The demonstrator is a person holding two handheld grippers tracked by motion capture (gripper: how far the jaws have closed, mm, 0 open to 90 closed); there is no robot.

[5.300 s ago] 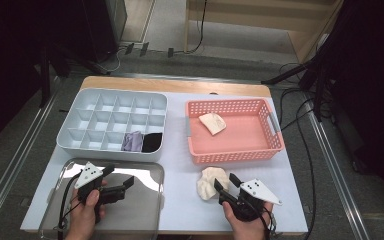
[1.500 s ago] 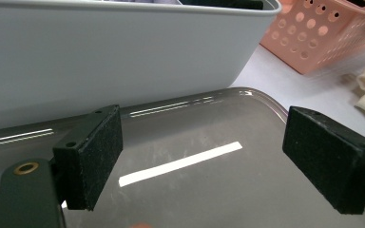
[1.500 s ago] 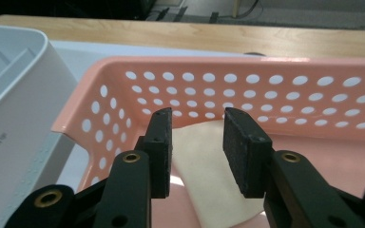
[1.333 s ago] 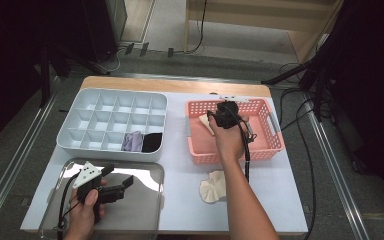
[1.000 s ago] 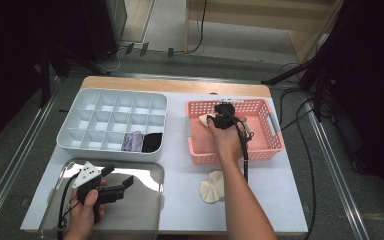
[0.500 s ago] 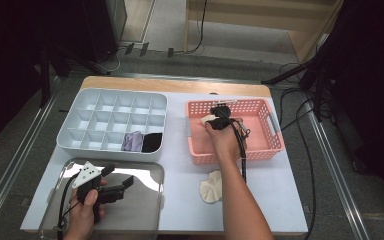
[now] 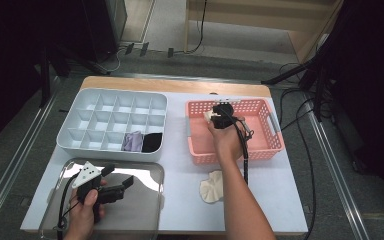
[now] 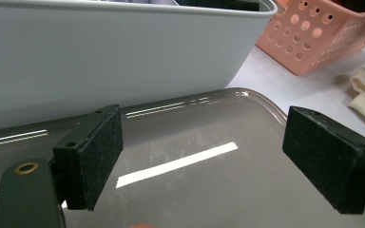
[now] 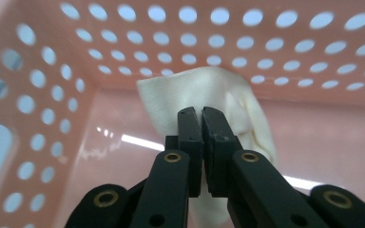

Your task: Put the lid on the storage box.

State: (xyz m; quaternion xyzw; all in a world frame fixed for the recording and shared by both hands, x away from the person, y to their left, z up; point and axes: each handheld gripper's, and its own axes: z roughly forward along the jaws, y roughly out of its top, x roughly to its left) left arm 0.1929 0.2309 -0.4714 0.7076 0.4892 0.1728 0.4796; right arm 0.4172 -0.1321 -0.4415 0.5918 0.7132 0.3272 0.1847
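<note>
While the left gripper (image 7: 114, 186) rests over the steel tray (image 8: 228, 190) with its jaws spread wide and nothing between them, the right gripper (image 9: 202, 114) works inside the pink basket (image 7: 275, 135). Its jaws have just been closing and now stand pressed together on a fold of the cream cloth (image 9: 204, 90), which lies directly ahead of the fingertips against the basket's perforated far wall.

Judged from this grip, the step in hand is lifting the cloth out of the basket. To do it well, keep the jaws clamped, raise the gripper straight up until the hanging fabric clears the rim, then carry it across. A pinch on a single thin fold may slip, so lift slowly and watch for sagging.

Count, left to right: one grey compartment organizer (image 7: 112, 125), behind the left gripper, holding one lavender item (image 7: 132, 141) and one black item (image 7: 152, 142); one steel tray; one second cream cloth (image 7: 212, 186) on the white tabletop (image 7: 275, 190), beside the right forearm; one pink basket.
</note>
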